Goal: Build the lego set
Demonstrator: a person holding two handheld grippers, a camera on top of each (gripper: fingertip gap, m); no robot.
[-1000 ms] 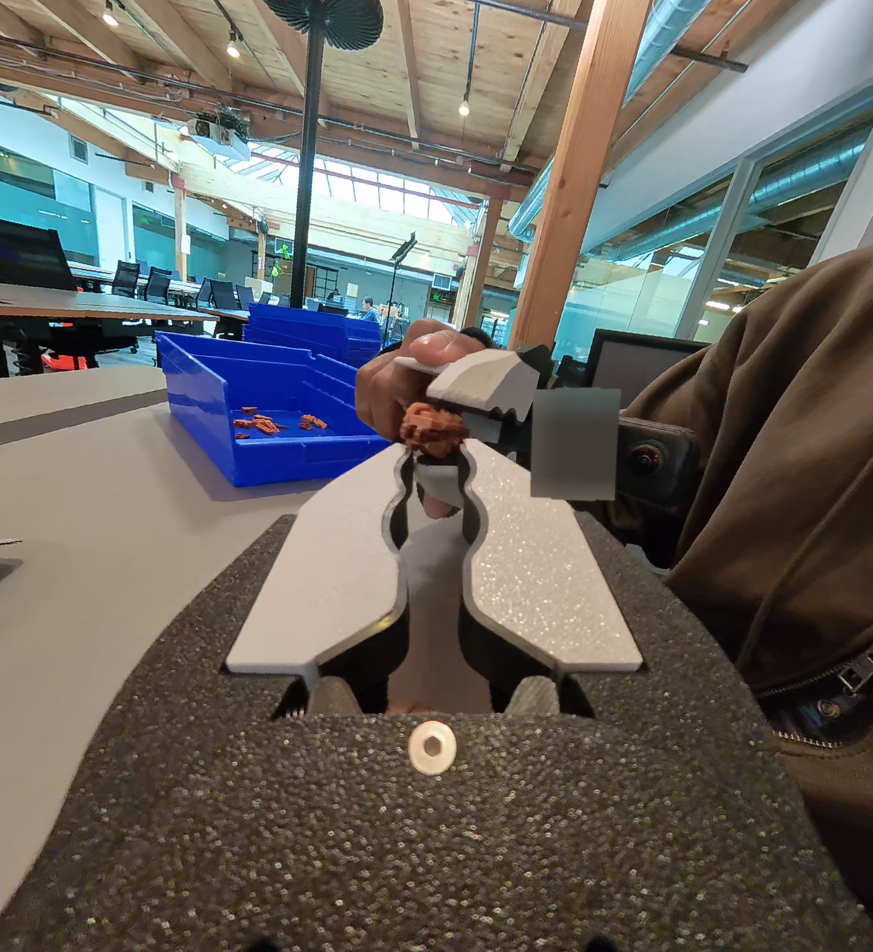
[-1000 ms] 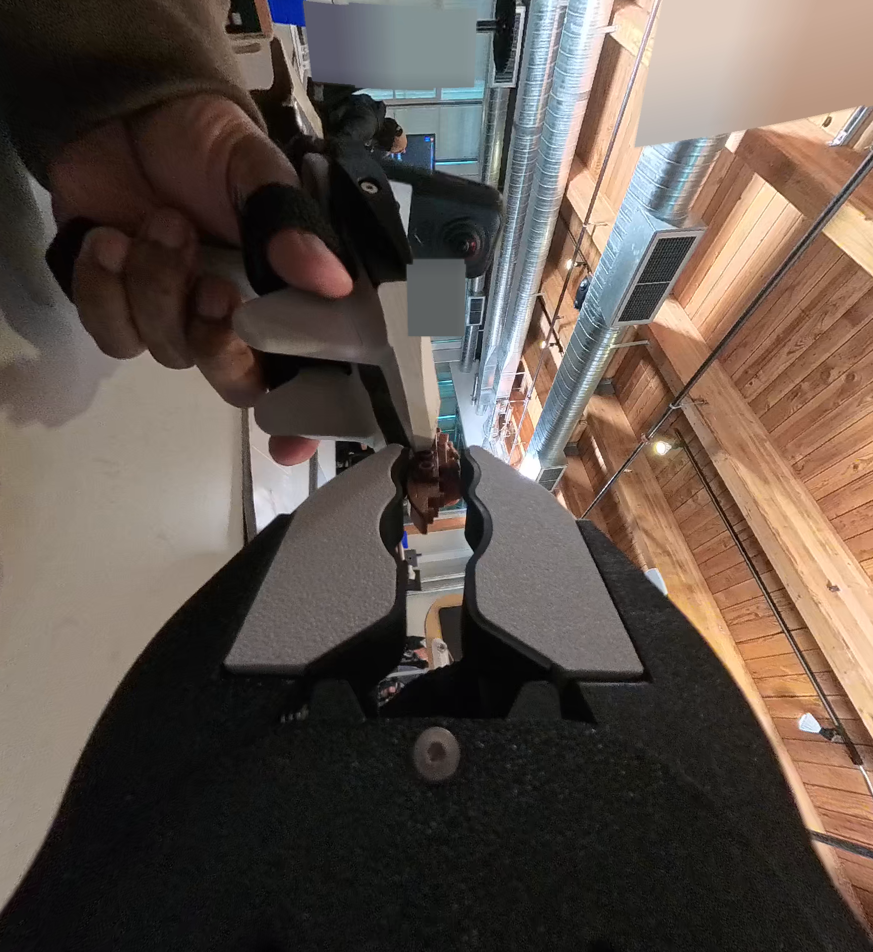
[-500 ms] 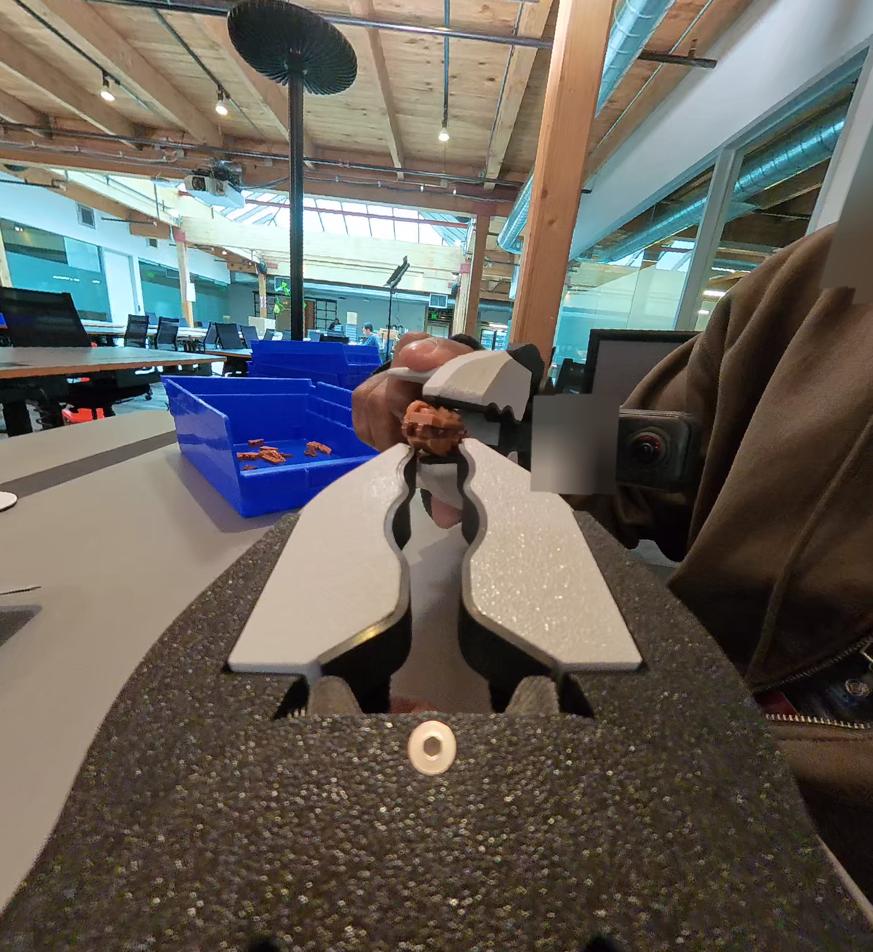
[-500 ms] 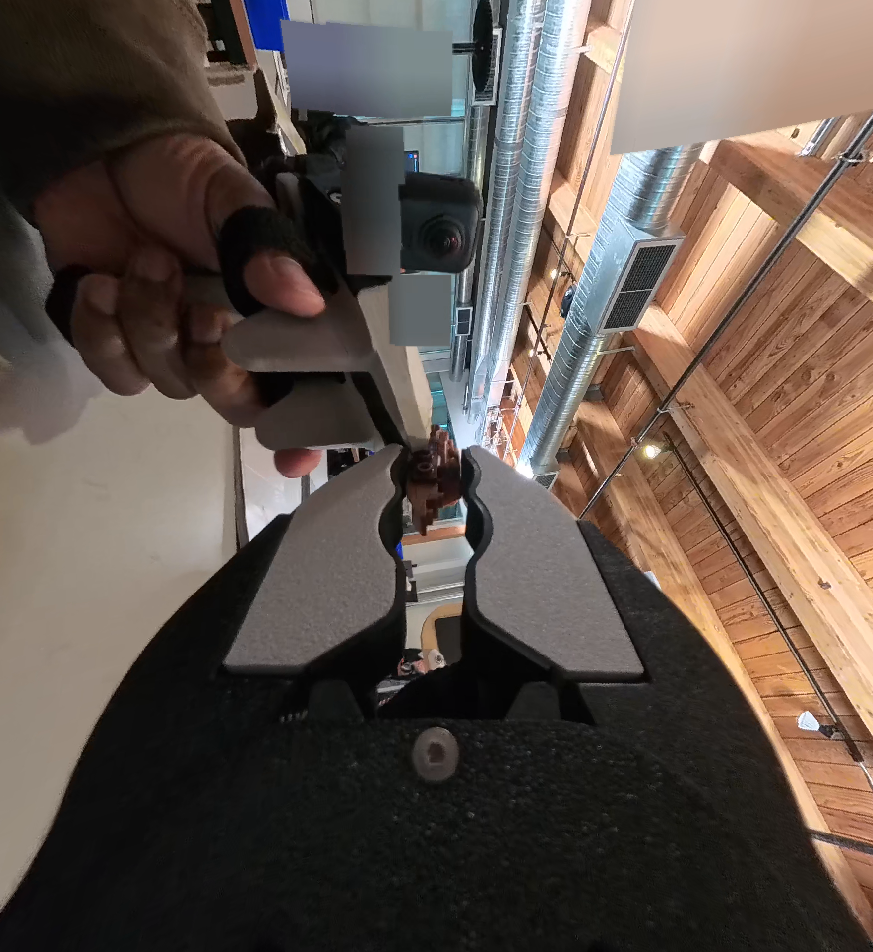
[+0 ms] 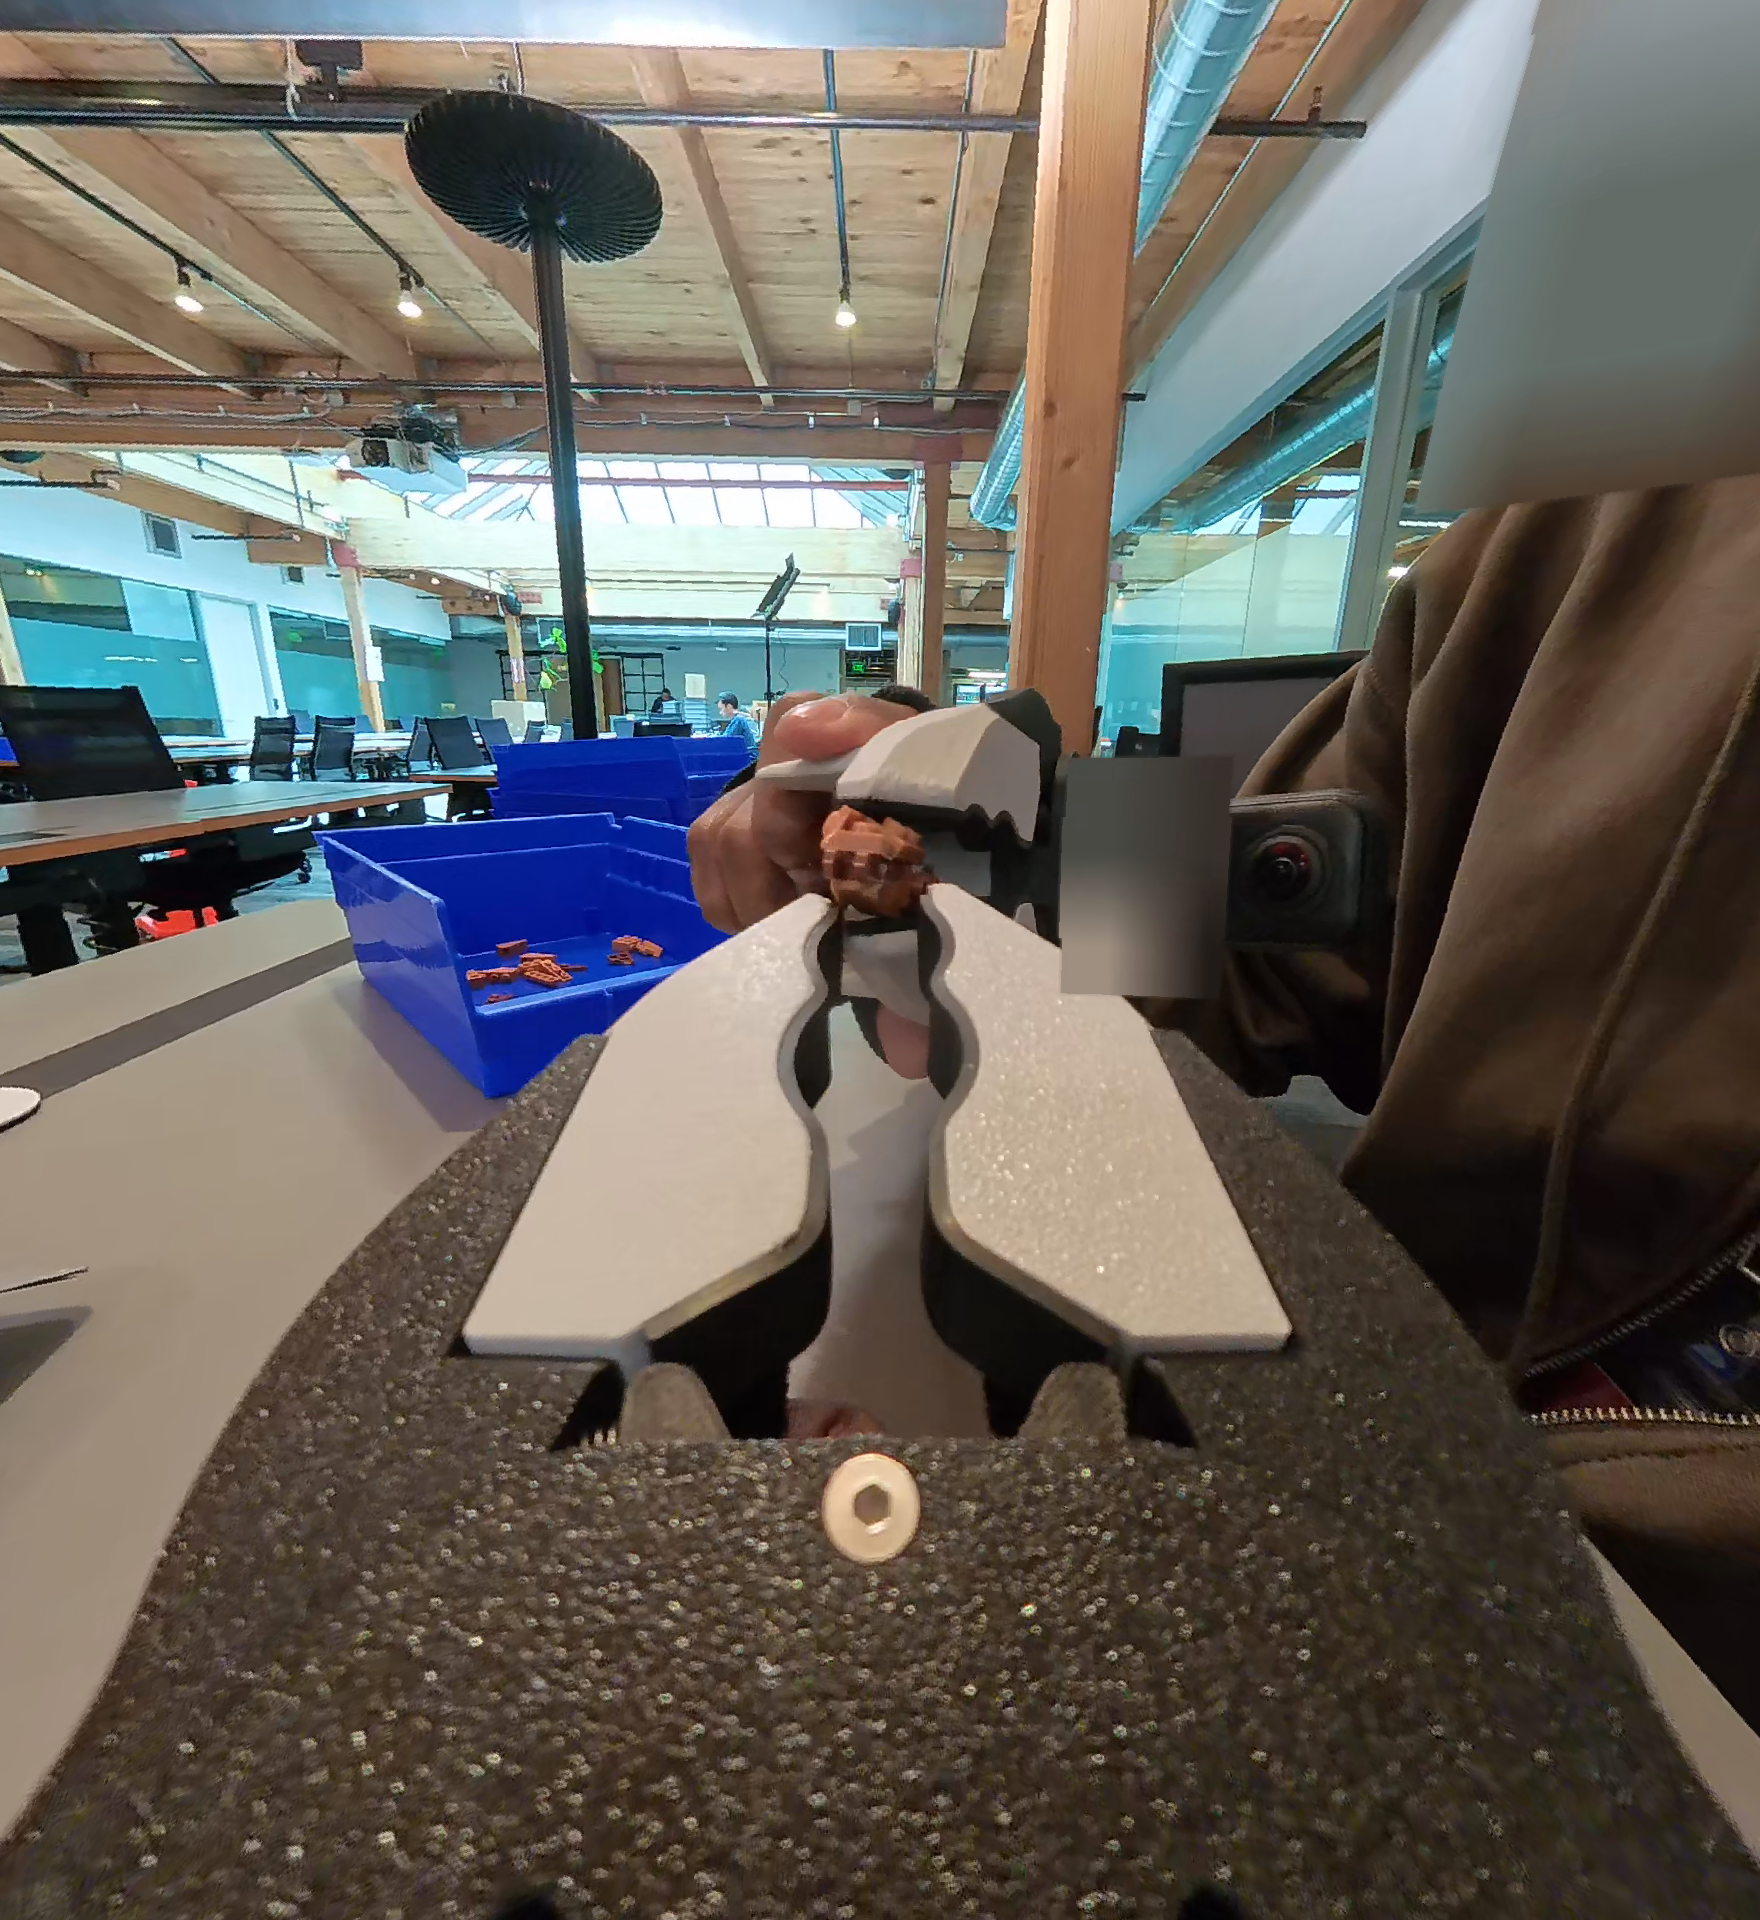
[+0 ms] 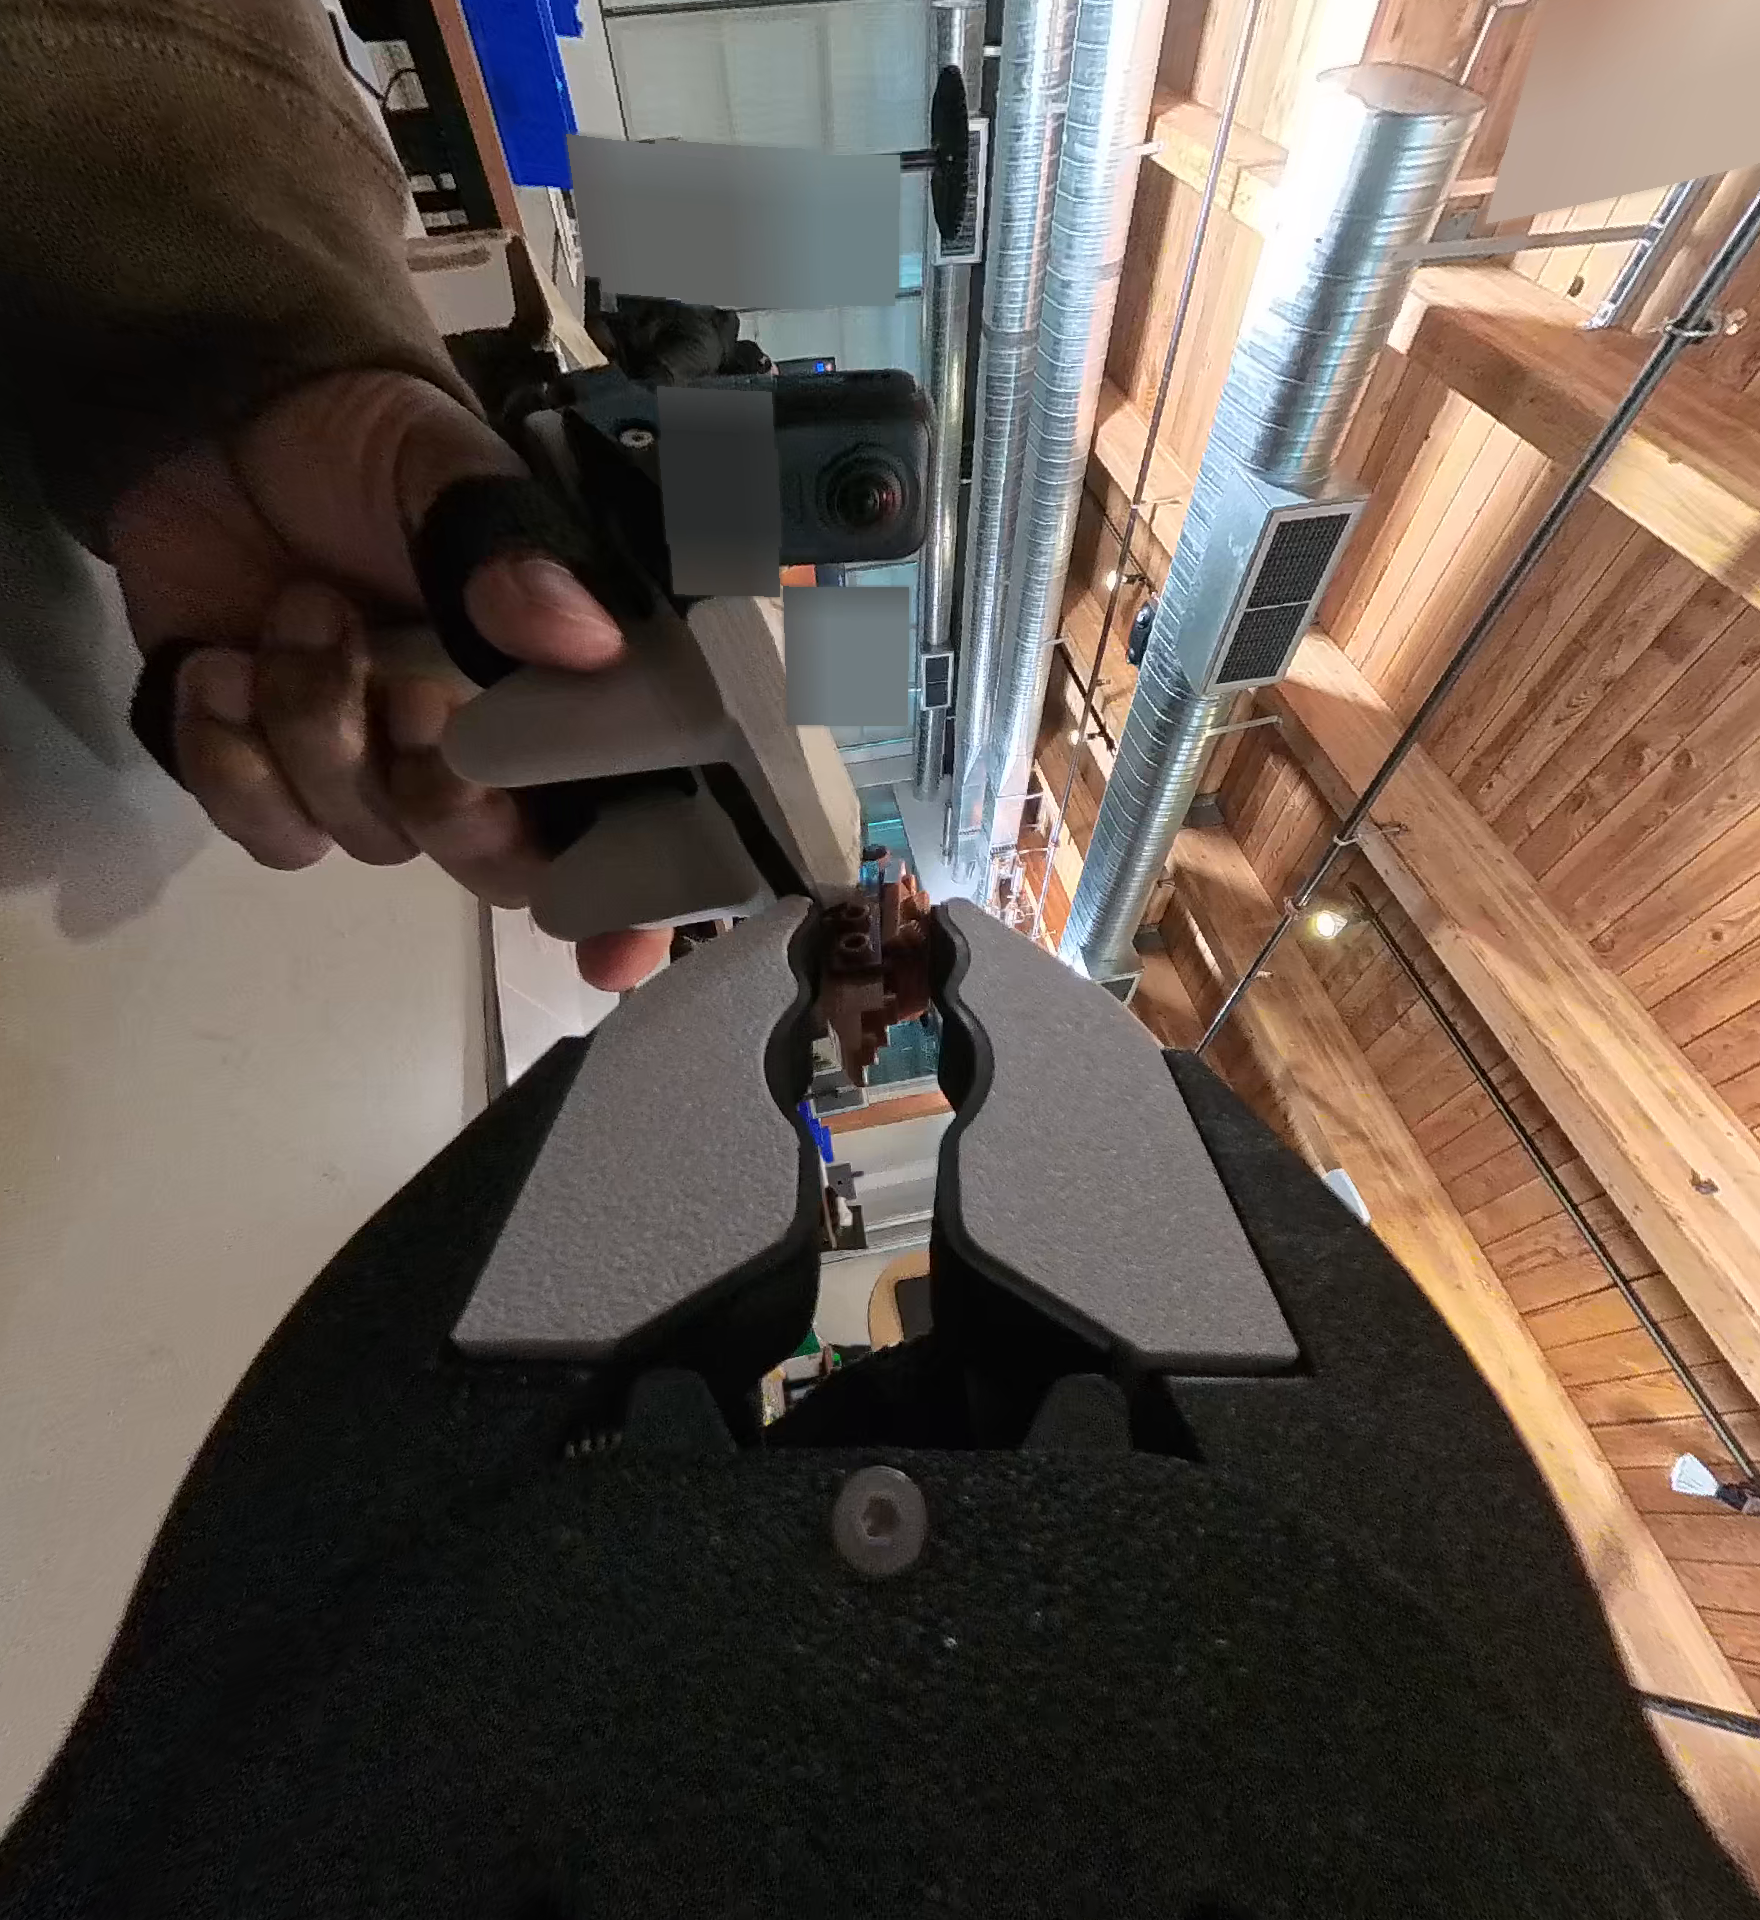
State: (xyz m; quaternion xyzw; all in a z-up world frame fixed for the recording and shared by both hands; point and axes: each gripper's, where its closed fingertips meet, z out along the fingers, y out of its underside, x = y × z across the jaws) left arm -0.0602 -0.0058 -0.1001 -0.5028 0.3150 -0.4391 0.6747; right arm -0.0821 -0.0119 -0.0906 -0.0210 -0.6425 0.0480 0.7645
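You are holding a small reddish-brown lego cluster [image 5: 871, 860] up in the air, well above the grey table [image 5: 180, 1122], and both tools are meeting on it. The left gripper [image 5: 876, 914] is pinching the cluster's lower edge at its very tips, its jaws nearly together. The right gripper [image 6: 871, 935] is clamping the same cluster [image 6: 865, 977] from the other side, jaws drawn in against the studded bricks. Judging by the several bricks already joined, you are partway through the build; whether the piece now being pressed is fully seated, the pictures are not showing. Behind the cluster and to its left, the blue bin [image 5: 419, 935] is sitting on the table with a scatter of loose bricks [image 5: 543, 966] of the same colour inside, so a fair share seems to be waiting for you.
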